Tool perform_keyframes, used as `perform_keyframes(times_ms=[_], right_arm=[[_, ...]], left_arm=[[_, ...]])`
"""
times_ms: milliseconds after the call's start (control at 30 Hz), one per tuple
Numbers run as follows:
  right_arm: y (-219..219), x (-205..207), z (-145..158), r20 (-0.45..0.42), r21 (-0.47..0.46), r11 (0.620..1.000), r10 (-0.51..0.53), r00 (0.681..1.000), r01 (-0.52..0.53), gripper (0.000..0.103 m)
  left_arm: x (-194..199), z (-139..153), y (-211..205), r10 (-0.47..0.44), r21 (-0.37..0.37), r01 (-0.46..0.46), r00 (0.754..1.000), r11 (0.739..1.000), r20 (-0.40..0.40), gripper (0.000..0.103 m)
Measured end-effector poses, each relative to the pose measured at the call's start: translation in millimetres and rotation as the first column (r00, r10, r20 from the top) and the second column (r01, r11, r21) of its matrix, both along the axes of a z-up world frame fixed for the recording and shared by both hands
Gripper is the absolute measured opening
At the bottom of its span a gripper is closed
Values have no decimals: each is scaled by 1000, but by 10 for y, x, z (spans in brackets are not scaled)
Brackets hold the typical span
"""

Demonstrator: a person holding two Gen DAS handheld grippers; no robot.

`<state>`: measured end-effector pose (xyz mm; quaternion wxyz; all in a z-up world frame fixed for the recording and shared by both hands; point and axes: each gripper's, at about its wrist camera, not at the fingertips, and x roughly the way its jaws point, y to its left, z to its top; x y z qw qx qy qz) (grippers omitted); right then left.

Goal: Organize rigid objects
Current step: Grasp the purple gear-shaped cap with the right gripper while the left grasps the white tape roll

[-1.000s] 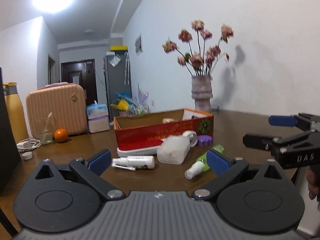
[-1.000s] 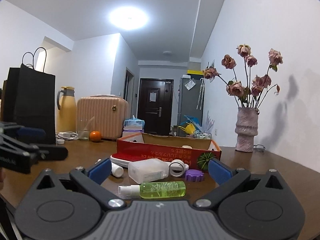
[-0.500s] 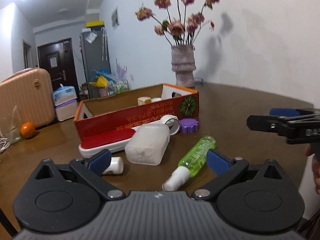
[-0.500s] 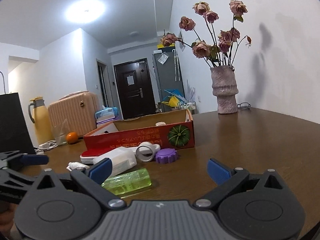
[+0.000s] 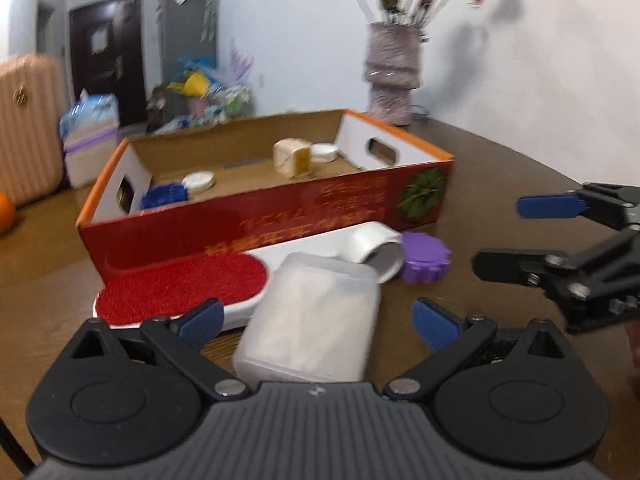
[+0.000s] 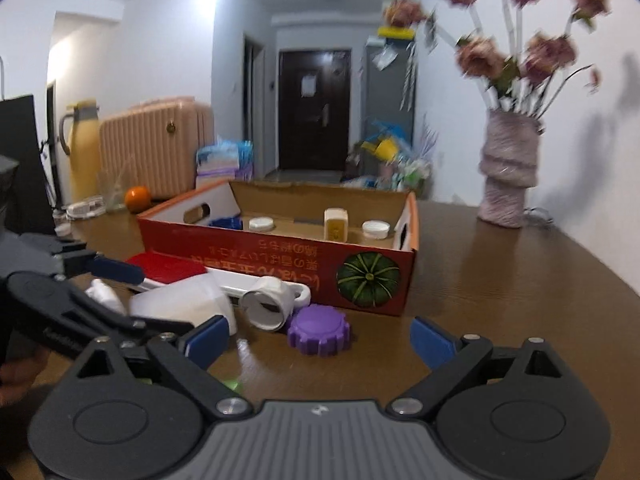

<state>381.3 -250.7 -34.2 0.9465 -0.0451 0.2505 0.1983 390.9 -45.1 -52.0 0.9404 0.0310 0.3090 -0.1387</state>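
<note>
A red cardboard box (image 5: pixel 264 216) (image 6: pixel 280 256) stands open on the brown table, with small jars and caps inside. In front of it lie a frosted plastic container (image 5: pixel 312 316) (image 6: pixel 180 304), a red-and-white brush (image 5: pixel 180 284), a white tape roll (image 5: pixel 374 248) (image 6: pixel 268 300) and a purple cap (image 5: pixel 426 258) (image 6: pixel 318 330). My left gripper (image 5: pixel 316 320) is open with the frosted container between its fingers, not clamped. My right gripper (image 6: pixel 318 336) is open just short of the purple cap. It also shows at the right of the left wrist view (image 5: pixel 520 236).
A vase of dried flowers (image 6: pixel 508 172) stands at the table's back right. An orange (image 6: pixel 137 198), a yellow flask (image 6: pixel 82 148) and a pink suitcase (image 6: pixel 156 144) are at the back left. A black bag (image 6: pixel 20 160) is at the far left.
Both grippers have moved forward and down toward the items in front of the box. The frosted container now sits between my left fingers; the green spray bottle has dropped out of view.
</note>
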Motion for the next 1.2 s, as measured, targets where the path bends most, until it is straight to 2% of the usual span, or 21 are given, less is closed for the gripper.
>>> perform_keyframes(times_ms=[67, 200, 300, 333, 533, 733, 800, 833, 867, 933, 1067, 1133, 1200], right_arm=[[62, 216, -46, -46, -32, 999, 14, 999, -16, 85], [166, 502, -178, -130, -40, 998, 39, 991, -45, 79], [235, 578, -268, -157, -39, 998, 49, 986, -56, 66], [258, 588, -303, -165, -40, 998, 46, 985, -53, 56], [299, 590, -331, -160, -43, 999, 25, 987, -33, 56], [264, 505, -322, -159, -46, 999, 0, 987, -7, 55], [205, 451, -317, -160, -46, 999, -15, 987, 8, 55], [175, 428, -318, -159, -46, 999, -21, 987, 13, 55], [140, 407, -318, -159, -44, 999, -27, 987, 20, 55], [63, 381, -322, -161, -38, 999, -44, 986, 38, 55], [-25, 343, -303, -160, -25, 999, -48, 986, 45, 51], [-47, 329, -295, -158, -29, 999, -44, 986, 40, 51], [-84, 319, -301, -156, -36, 998, -50, 987, 44, 51]], left_arm=[[64, -29, 45, 13, -28, -14, 1000, 1000, -15, 87], [87, -56, 11, -14, -34, 13, 1000, 999, -19, 76], [109, -123, -33, -28, -19, 27, 999, 999, -36, 67], [109, -133, -30, -27, -25, 26, 999, 999, -37, 67], [55, -114, -20, -36, -44, 35, 999, 998, -20, 67], [-3, -106, 10, -22, -31, 21, 998, 999, -52, 67], [-99, -58, -23, -39, 6, 39, 999, 999, -23, 74], [-154, -14, -43, -28, 22, 28, 1000, 999, 12, 86], [-193, 24, -76, -20, 31, 19, 999, 999, 39, 87], [-205, 122, -144, -45, 37, 43, 997, 998, 66, 86], [-84, 282, -378, -126, 38, 124, 989, 992, 78, 74], [58, 294, -509, -178, 25, 177, 984, 984, 29, 70], [182, 268, -621, -192, 17, 193, 981, 981, -35, 61]])
